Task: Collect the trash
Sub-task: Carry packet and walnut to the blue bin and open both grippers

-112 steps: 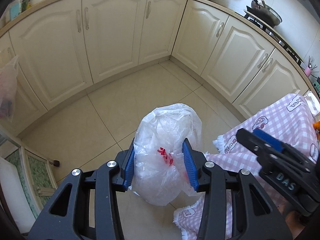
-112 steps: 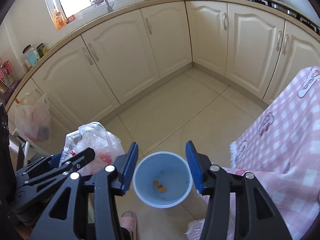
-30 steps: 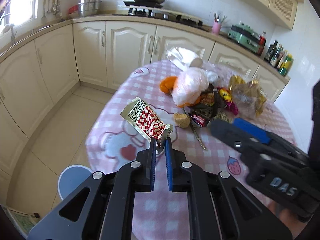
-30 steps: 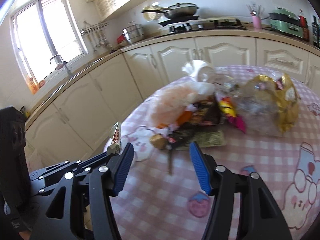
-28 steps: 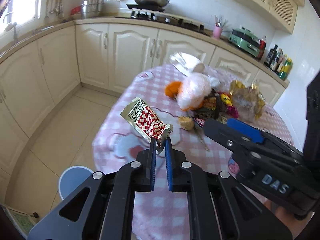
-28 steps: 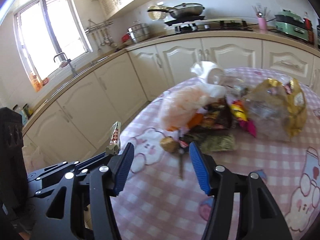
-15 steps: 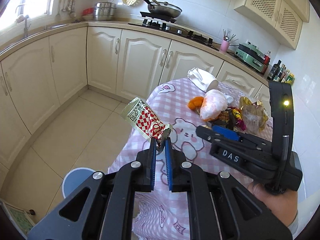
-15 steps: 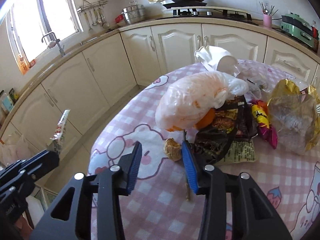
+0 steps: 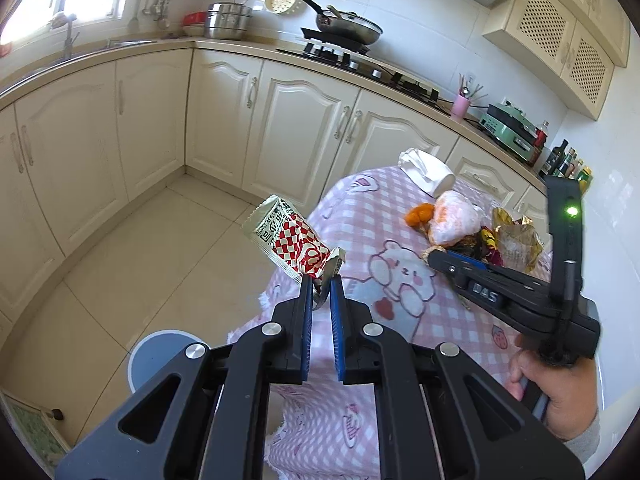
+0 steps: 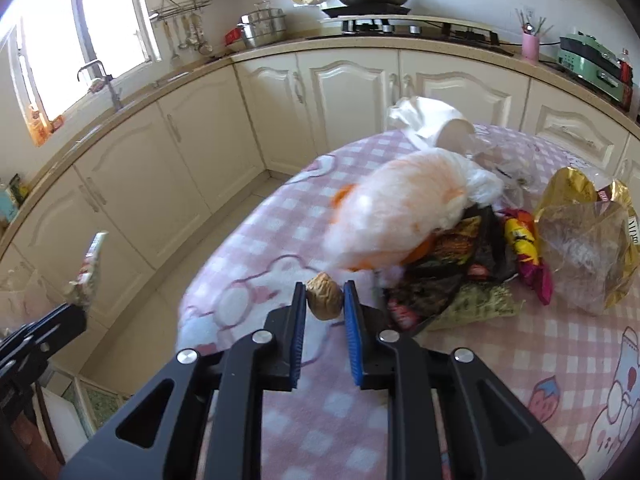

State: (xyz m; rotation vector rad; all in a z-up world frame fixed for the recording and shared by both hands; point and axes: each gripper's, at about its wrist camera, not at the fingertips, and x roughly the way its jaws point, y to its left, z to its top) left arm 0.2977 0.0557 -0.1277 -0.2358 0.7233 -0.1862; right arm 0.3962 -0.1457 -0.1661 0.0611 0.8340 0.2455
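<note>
My left gripper [image 9: 320, 280] is shut on a red-and-white checked snack wrapper [image 9: 286, 240] and holds it in the air beside the table edge, above the floor. A light blue trash bin [image 9: 160, 356] stands on the floor below and to the left. My right gripper [image 10: 325, 292] is shut on a brown walnut [image 10: 324, 296] just above the pink checked tablecloth [image 10: 460, 364]. Behind it lies a trash pile: a white plastic bag with orange peel [image 10: 400, 208], dark snack wrappers [image 10: 452, 268] and a gold-edged clear bag [image 10: 584, 248].
A white paper cup and a cloth [image 10: 432, 124] lie at the table's far edge. Cream cabinets [image 9: 280, 120] run along the walls, with a stove and a pan [image 9: 344, 28] on the counter. A mat [image 9: 32, 436] lies at the lower left.
My right gripper has moved in to the walnut and closed on it. My left gripper has drawn back from the table with the wrapper, towards the bin side.
</note>
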